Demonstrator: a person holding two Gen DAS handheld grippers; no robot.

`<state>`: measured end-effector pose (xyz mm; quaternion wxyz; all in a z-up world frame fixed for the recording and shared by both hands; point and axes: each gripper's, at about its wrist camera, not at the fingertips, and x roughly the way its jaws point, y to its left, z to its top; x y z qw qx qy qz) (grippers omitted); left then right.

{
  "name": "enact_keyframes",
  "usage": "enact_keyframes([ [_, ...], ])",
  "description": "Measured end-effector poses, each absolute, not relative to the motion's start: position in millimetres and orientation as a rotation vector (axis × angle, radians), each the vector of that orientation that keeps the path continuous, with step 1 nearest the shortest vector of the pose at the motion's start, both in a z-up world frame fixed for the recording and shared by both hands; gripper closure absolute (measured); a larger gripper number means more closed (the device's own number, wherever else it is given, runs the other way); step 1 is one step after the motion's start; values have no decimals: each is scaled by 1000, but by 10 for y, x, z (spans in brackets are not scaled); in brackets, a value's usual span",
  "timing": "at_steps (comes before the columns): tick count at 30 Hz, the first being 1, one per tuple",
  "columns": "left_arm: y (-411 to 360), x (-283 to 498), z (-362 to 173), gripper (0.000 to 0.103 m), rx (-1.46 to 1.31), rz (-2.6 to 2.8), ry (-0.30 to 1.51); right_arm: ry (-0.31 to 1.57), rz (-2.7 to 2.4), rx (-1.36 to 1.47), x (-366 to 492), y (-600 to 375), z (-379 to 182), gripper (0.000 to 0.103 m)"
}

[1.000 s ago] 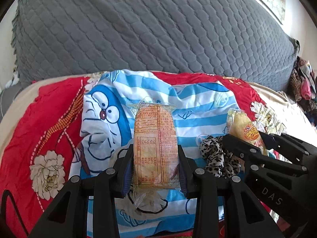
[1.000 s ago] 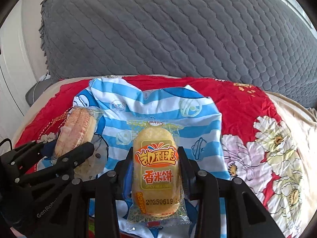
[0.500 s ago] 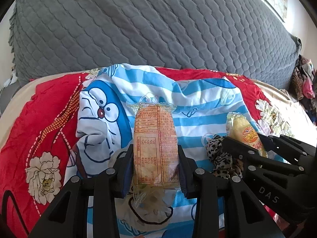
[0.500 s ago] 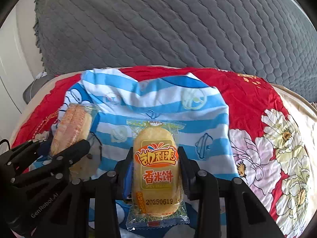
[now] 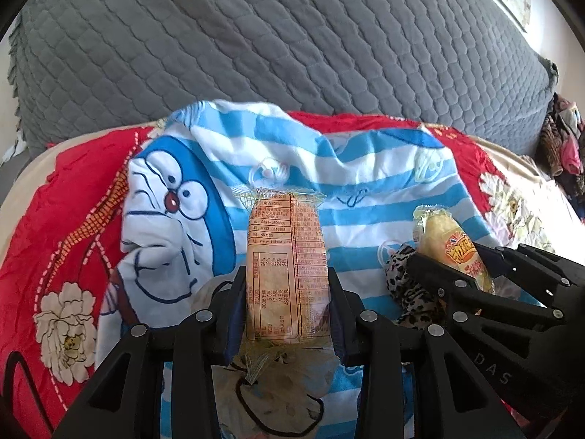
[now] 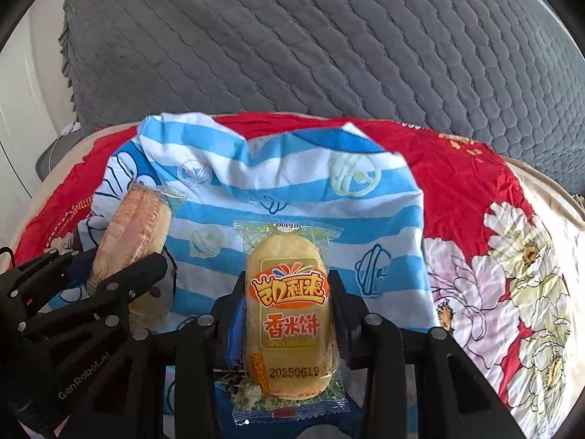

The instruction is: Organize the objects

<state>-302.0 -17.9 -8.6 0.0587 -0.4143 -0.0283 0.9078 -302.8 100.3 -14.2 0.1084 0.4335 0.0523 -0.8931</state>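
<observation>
Left wrist view: the left gripper (image 5: 287, 292) has its jaws closed on a clear-wrapped rice cracker pack (image 5: 285, 267), held lengthwise by its long sides with the printed label side facing the camera, so the pack sticks out forward and would likely go down flat when let go. In the right wrist view the right gripper (image 6: 287, 307) grips a yellow spicy rice cracker pack (image 6: 289, 314) the same way, jaws pressed against both long edges, front label up. Both packs are carried above a blue-and-white striped Doraemon cloth (image 5: 365, 197) spread over a red floral bedsheet (image 6: 457, 190). Holding each by the sides probably spares the brittle crackers inside.

A leopard-print scrunchie (image 5: 406, 285) lies on the cloth just beside the right gripper, partly hidden by it. The striped cloth ahead of both packs is bare, giving free room forward. A grey quilted cover (image 6: 329, 44) rises at the far edge and closes that side; the red sheet to the right is open too.
</observation>
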Motion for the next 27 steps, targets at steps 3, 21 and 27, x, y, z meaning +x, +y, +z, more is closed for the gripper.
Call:
enact_keyframes([
  [3, -180, -3039, -148, 63, -1270, 2750, -77, 195, -2621, 1290, -3052, 964, -218, 63],
  [21, -203, -2987, -309, 34, -1304, 2774, 4, 201, -2616, 1333, -3003, 999, -325, 61],
  [27, -278, -2904, -220, 26, -1294, 2774, -5, 197, -2627, 1330, -2945, 1041, -218, 42],
])
